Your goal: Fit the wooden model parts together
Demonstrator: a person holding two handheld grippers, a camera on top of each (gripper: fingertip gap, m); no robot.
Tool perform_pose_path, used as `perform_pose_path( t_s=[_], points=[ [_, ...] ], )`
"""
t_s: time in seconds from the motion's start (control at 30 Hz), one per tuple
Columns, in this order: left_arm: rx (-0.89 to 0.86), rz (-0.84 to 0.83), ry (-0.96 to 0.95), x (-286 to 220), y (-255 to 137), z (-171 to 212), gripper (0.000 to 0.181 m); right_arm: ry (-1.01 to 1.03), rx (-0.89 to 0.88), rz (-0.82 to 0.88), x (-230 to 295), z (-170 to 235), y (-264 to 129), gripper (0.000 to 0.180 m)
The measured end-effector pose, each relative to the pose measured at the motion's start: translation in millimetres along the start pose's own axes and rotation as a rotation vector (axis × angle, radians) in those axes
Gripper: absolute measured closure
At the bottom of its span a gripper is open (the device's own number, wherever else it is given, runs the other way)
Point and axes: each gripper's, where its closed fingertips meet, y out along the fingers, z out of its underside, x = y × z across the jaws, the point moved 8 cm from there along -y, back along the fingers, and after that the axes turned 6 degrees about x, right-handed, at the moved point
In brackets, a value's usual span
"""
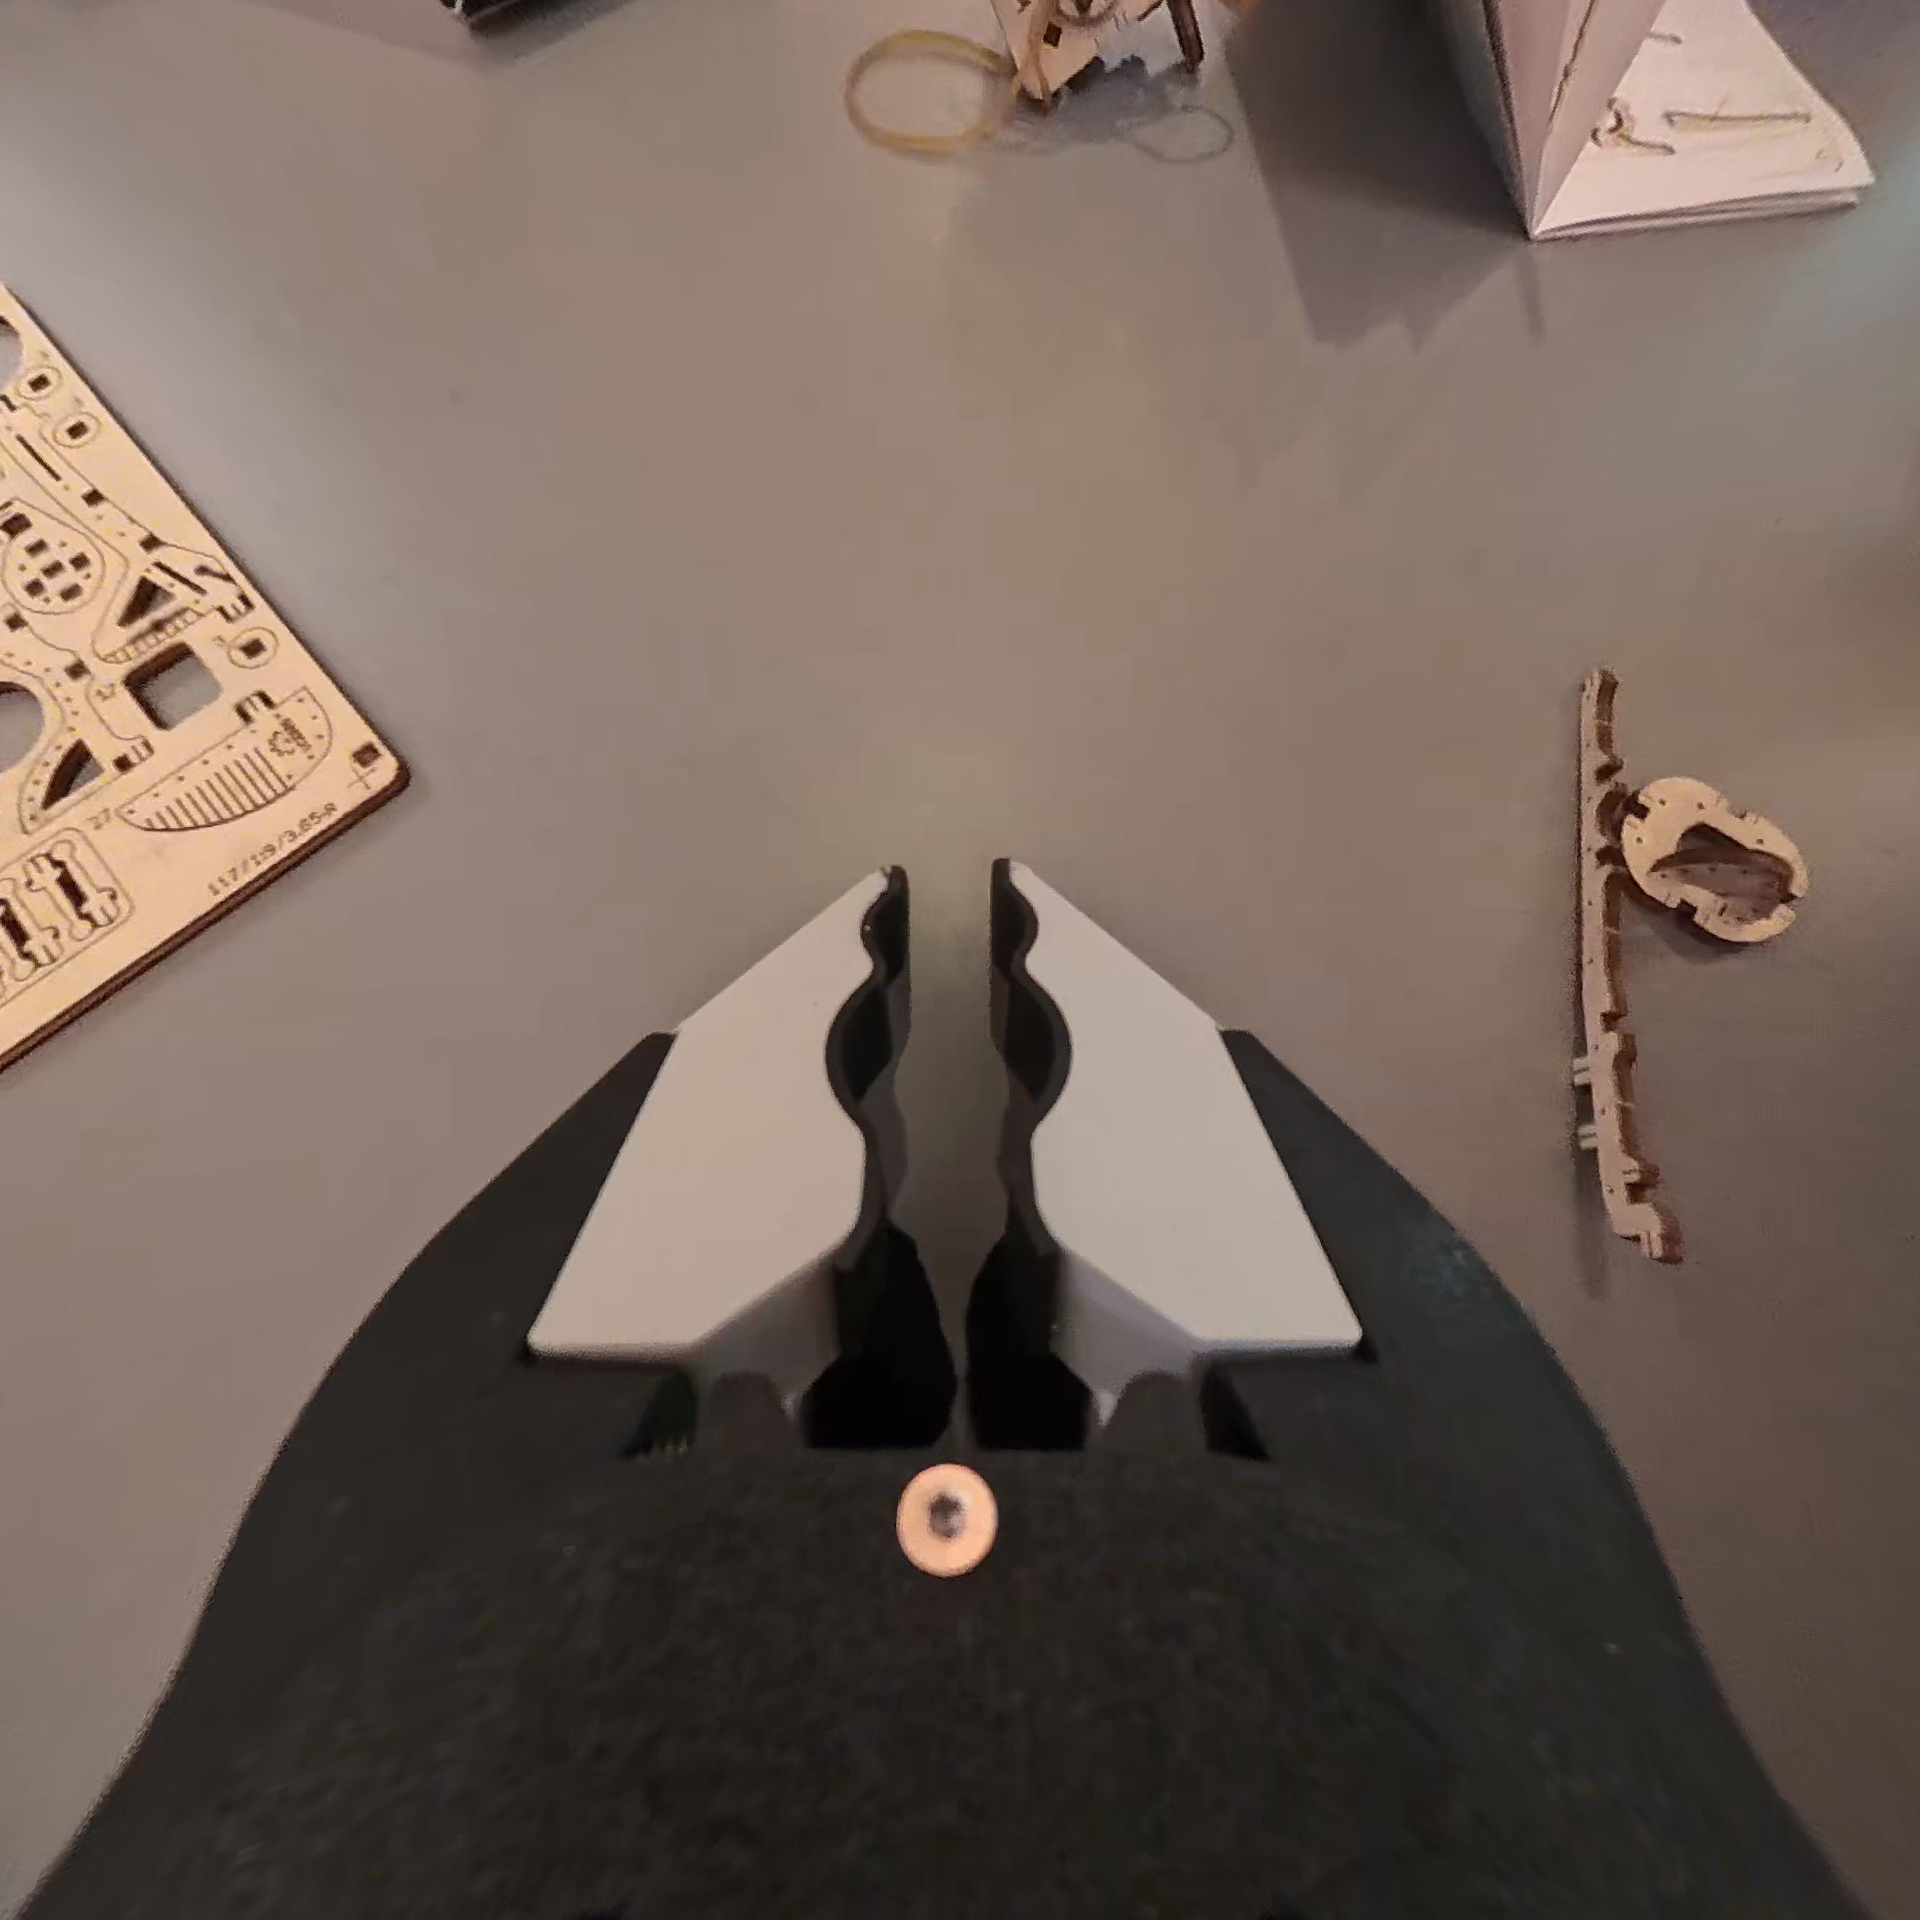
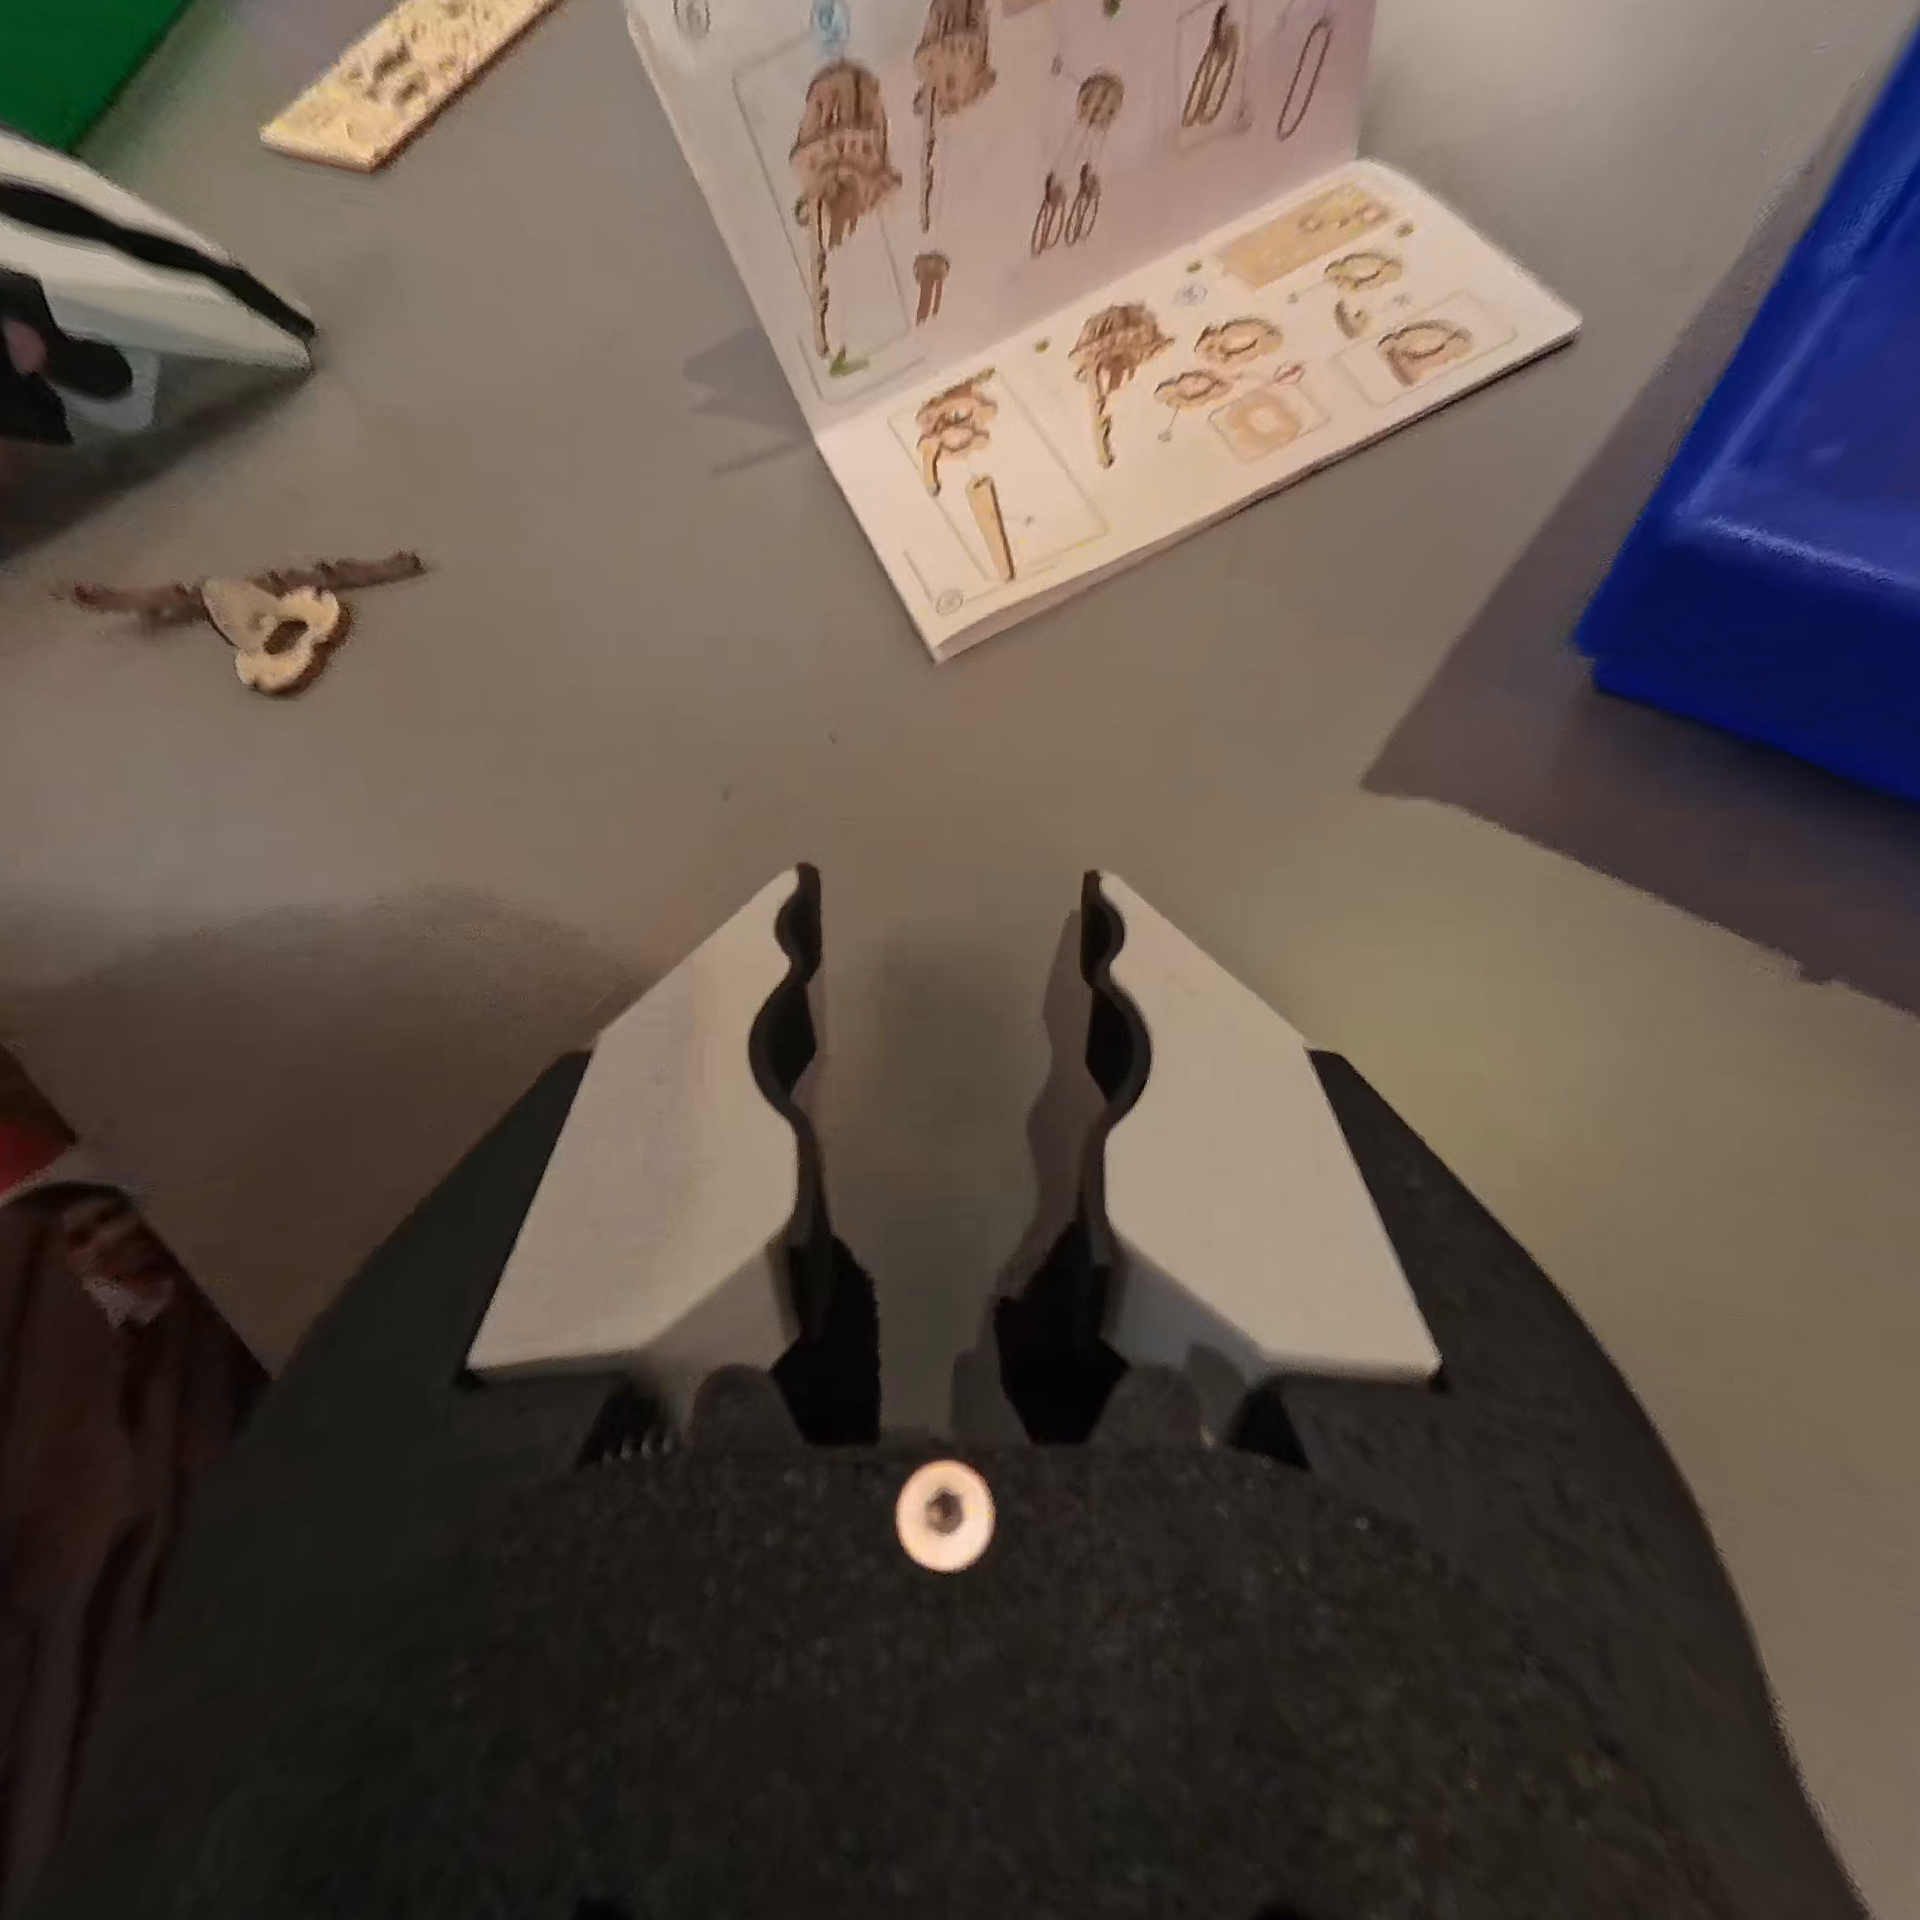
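In the left wrist view, the left claw (image 1: 949, 883) hangs over the bare grey surface (image 1: 727, 468) with only a narrow gap between its jaws and nothing in it. To its right lies a small joined piece (image 1: 1662, 914): a long notched wooden strip with a rounded, hollow wooden part slotted onto it. At the left edge sits a flat wooden sheet (image 1: 156, 727) with many parts cut into it, some already punched out. Far across the surface a rubber band (image 1: 920, 94) lies beside a partly built wooden model (image 1: 1081, 42), mostly cut off by the frame, and a folded paper booklet (image 1: 1662, 114) stands at the far right.

In the right wrist view, the right claw (image 2: 948, 883) is spread wider, also empty, above the surface (image 2: 623, 810). The joined piece (image 2: 265, 623) lies well to the far left, near the tip of the other claw (image 2: 156, 301), which shows at the left edge. The booklet (image 2: 1143, 343) stands open straight ahead with drawings of build steps. A second wooden sheet (image 2: 384, 83) lies far left, and a blue bin (image 2: 1766, 499) sits at the right.

By my judgement the job is partway done: two small parts are fitted together and a larger section stands built, but the sheets hold many uncut parts, and neither claw has picked up the next one.
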Motion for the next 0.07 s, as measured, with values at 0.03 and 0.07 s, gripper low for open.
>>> perform_pose_path(
  t_s=[0.03, 0.07],
  points=[
    [0.000, 0.004, -0.011, 1.9, 0.6, -0.8, 0.170, -0.005, 0.024, 0.008, -0.5, 1.1, 1.9, 0.130],
    [-0.001, 0.006, -0.017, 3.4, 1.4, -1.6, 0.171, -0.001, 0.044, 0.011, -1.0, 2.1, 3.9, 0.126]
  ],
)
